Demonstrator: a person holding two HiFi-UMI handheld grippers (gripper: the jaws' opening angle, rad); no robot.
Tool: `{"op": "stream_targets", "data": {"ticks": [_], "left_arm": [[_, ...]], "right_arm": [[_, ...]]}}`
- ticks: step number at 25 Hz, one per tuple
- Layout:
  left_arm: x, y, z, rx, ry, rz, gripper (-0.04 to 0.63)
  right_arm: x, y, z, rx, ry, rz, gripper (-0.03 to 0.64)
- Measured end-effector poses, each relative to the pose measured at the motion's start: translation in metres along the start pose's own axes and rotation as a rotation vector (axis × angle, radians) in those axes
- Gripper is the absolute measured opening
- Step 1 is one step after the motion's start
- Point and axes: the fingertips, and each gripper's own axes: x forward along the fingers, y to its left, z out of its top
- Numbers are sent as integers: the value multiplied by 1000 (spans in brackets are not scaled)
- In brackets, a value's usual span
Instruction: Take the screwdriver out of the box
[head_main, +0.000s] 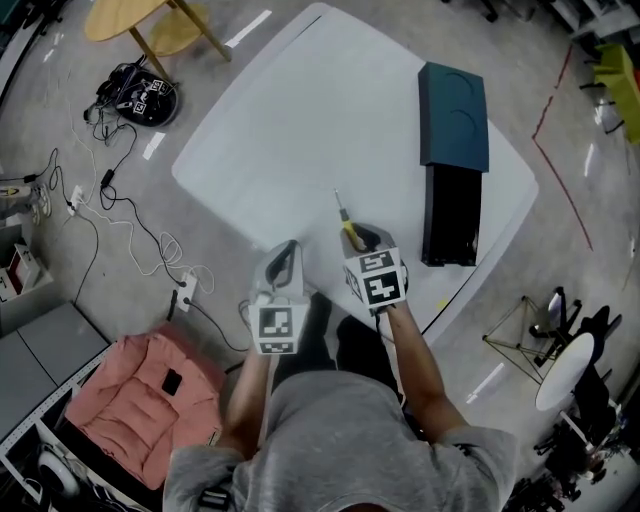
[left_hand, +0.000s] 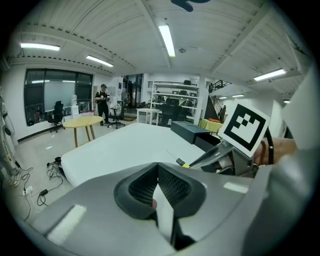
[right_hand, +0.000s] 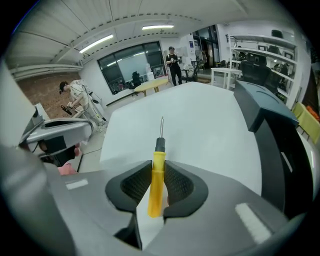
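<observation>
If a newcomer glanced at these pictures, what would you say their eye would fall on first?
Most likely the yellow-handled screwdriver, clamped between the jaws of the right hand-held gripper with its thin shaft pointing out over the white table. After that, the dark teal-and-black box near the table's right edge stands out sharply against the pale surface.

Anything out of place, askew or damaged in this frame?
Nothing damaged or spilled. The teal lid sits shifted off the black box, leaving it open, as the task needs. The right gripper grips the yellow screwdriver by its handle above the white table.
</observation>
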Motion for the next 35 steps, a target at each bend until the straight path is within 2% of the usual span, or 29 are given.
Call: {"op": "stream_targets", "data": {"ticks": [9, 25, 30, 35], "left_arm": [[13, 3, -15, -18, 43, 3, 12], [17, -3, -11, -12, 44, -22, 12], [15, -2, -8, -6, 35, -19, 12], [12, 1, -7, -6, 33, -12, 12]], "right_arm": [[16, -1, -5, 10, 28, 25, 80], [18, 2, -4, -16, 29, 21, 91], [18, 12, -1, -48, 1, 33, 243], [16, 22, 2, -62, -19, 49, 290]]}}
